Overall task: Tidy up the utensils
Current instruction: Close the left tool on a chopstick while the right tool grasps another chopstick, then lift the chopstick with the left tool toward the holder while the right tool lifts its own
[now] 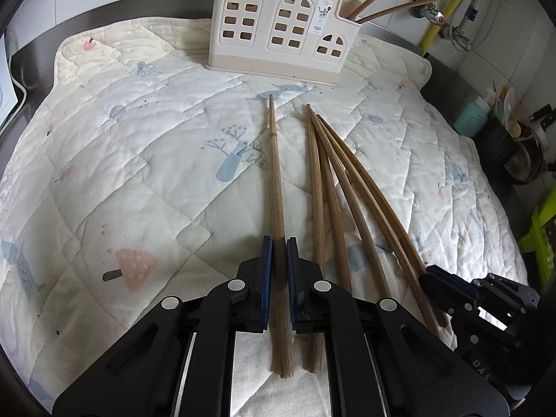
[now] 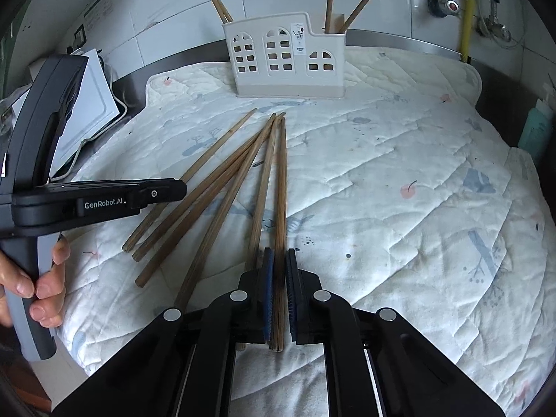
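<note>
Several wooden chopsticks lie fanned on a quilted mat (image 1: 104,146), tips toward a cream utensil holder (image 1: 278,31) at the back, which also shows in the right wrist view (image 2: 285,62). A few chopsticks (image 2: 333,0) stand in the holder. My left gripper (image 1: 279,246) is shut on the leftmost chopstick (image 1: 276,180) near its thick end. My right gripper (image 2: 279,257) is shut on the rightmost chopstick (image 2: 282,180) near its thick end. Both chopsticks still rest on the mat. The left gripper also shows in the right wrist view (image 2: 173,187), and the right gripper in the left wrist view (image 1: 434,278).
A steel counter edge (image 2: 399,43) and a tiled wall run behind the mat. A yellow pipe (image 2: 467,7) and valves are at the back right. A teal bottle (image 1: 472,118) and pots stand to the right. A white board (image 2: 90,111) and cable lie at the left.
</note>
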Demonstrator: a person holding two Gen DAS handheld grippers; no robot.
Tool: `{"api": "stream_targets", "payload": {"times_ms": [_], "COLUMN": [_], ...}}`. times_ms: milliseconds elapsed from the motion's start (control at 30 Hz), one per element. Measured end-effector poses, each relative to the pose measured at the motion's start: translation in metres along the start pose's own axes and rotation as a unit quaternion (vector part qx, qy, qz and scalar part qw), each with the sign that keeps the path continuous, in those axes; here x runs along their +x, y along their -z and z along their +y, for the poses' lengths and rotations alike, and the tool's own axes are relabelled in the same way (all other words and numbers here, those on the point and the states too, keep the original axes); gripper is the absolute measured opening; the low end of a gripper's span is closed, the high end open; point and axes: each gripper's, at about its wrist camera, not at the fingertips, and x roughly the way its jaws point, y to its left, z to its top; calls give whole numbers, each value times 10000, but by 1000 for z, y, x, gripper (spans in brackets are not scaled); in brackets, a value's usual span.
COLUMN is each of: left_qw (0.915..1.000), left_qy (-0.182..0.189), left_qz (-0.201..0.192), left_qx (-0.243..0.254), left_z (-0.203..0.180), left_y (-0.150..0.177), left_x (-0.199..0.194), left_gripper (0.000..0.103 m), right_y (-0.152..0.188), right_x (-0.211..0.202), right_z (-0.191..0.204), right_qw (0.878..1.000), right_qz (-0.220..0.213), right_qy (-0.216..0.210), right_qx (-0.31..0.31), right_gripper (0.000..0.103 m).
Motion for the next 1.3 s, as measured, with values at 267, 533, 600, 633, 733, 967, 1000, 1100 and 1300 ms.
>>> {"api": "stream_targets", "payload": {"times_ms": [267,533,600,633,733,967,1000,1100,1300], "left_qw": [9986,9991,9992,9993,9994,9997,9997,9997,9996], "left_qy": [-304,-175,-187,-189,-166,-27,-10,61,88], "left_qz": [-211,-165,-179,-186,-220,-226,-223,-221,-148], "left_qx": [384,348,290,276,209,72,76,22,223], "left_z": [-13,-8,-8,-8,-6,-1,-1,2,-1], "left_y": [6,5,6,7,8,8,8,8,6], "left_x": [0,-1,-1,-1,-1,-1,-1,-1,-1], "left_gripper": [8,9,10,10,10,11,11,11,7], "right_y": [1,-7,-11,-13,-18,-36,-39,-45,-51], "right_x": [-3,-33,-41,-43,-52,-71,-74,-80,-84], "right_z": [0,-1,-1,-1,0,-4,-4,-3,0], "right_qw": [9999,9988,9982,9981,9973,9954,9951,9941,9934], "right_qz": [-118,-466,-580,-605,-724,-954,-990,-1084,-1140], "right_qy": [-2,100,113,108,108,57,39,57,54], "right_qx": [99,71,75,74,41,24,31,-17,-97], "right_gripper": [6,6,6,6,6,6,6,6,6]}}
